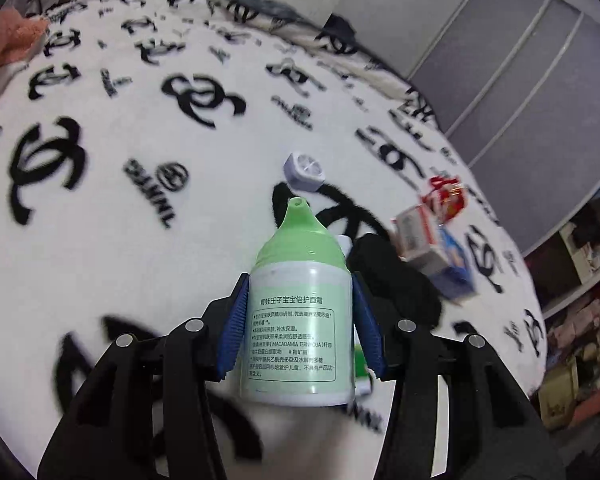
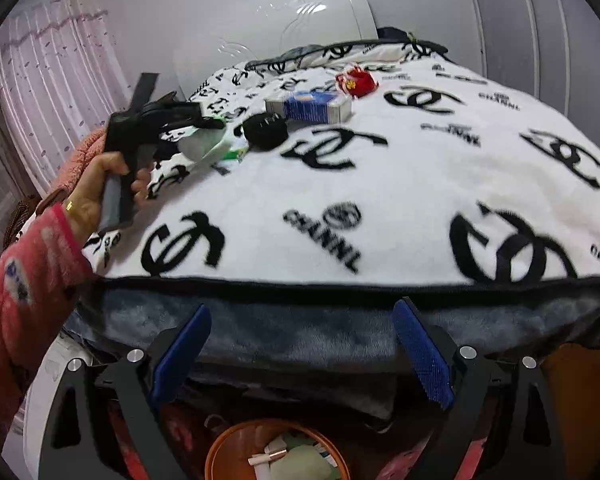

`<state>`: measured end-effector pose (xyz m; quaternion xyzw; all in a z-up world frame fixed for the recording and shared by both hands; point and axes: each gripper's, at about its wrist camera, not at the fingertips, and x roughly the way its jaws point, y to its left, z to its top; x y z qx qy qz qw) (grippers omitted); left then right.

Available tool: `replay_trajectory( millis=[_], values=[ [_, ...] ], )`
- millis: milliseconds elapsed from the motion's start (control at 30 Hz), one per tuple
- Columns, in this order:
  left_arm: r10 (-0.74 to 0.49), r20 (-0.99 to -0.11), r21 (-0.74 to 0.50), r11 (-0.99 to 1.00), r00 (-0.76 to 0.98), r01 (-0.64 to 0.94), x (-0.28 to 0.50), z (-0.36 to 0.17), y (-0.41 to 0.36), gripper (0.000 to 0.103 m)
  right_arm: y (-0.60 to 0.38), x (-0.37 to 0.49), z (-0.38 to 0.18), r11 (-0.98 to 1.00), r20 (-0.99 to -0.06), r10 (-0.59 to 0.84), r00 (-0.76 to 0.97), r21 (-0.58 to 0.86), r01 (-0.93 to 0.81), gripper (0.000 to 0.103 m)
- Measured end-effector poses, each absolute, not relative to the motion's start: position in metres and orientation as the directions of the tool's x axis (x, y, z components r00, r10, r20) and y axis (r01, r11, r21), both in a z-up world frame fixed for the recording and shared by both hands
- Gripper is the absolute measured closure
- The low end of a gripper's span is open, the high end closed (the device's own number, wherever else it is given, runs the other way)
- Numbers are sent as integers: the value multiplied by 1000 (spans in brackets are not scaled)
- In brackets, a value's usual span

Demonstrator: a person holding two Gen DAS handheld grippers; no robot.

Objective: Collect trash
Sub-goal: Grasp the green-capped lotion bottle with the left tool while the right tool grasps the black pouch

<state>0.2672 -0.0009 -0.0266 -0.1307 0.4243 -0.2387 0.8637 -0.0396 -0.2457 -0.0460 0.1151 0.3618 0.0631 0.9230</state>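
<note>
- Left gripper (image 1: 300, 320): blue ribbed fingers (image 1: 233, 330) pinching a pale green plastic bottle with a cone-shaped spout cap (image 1: 298, 312) by its two sides. The bottle lies low over the bed, spout pointing away.
- Bottle label: printed Chinese text in a framed panel; "MACADAMIA TERNIFOLIA" is readable.
- Right gripper (image 2: 302, 354): blue fingers (image 2: 420, 354) spread wide with nothing between them, held off the bed's near edge above a round orange waste bin (image 2: 220, 446) that already holds scraps.
- White fleece blanket with black interlocked-C logos (image 1: 120, 240): covers the bed; the word "CHANNL" is printed on it.
- Small lavender-white round cap (image 1: 305, 172): on the blanket just beyond the spout.
- Black fuzzy lump (image 1: 388, 276): just right of the bottle, close to the right finger.
- Blue and white cardboard box (image 1: 436, 252): lying beyond the lump.
- Red printed packet (image 1: 446, 198): touching the box's far end; writing unreadable.
- Green and white packet (image 1: 362, 376): partly hidden under the bottle.
- Person's left hand (image 2: 100, 188), pink sleeve (image 2: 28, 280): grips the left tool's handle.
</note>
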Motion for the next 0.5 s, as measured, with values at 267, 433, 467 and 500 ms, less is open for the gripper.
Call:
replay_trajectory(
  millis=[267,433,467,500],
  values=[
    [-597,-550,-449,801,584,396,181,10,44,55,-207,43,-2,979,-613,193,766,64,-195,12],
    [-629,-513,-474,775,584,419,136,11,64,55,-176,170,1,966,-700,206,683,32,-258,12],
    [-630,-512,-476,774,584,417,130,10,68,55,-172,187,-1,970,-710,176,682,5,-244,13],
    [-629,-513,-477,774,584,415,125,9,70,55,-168,207,-4,973,-721,135,679,-32,-228,13]
  ],
)
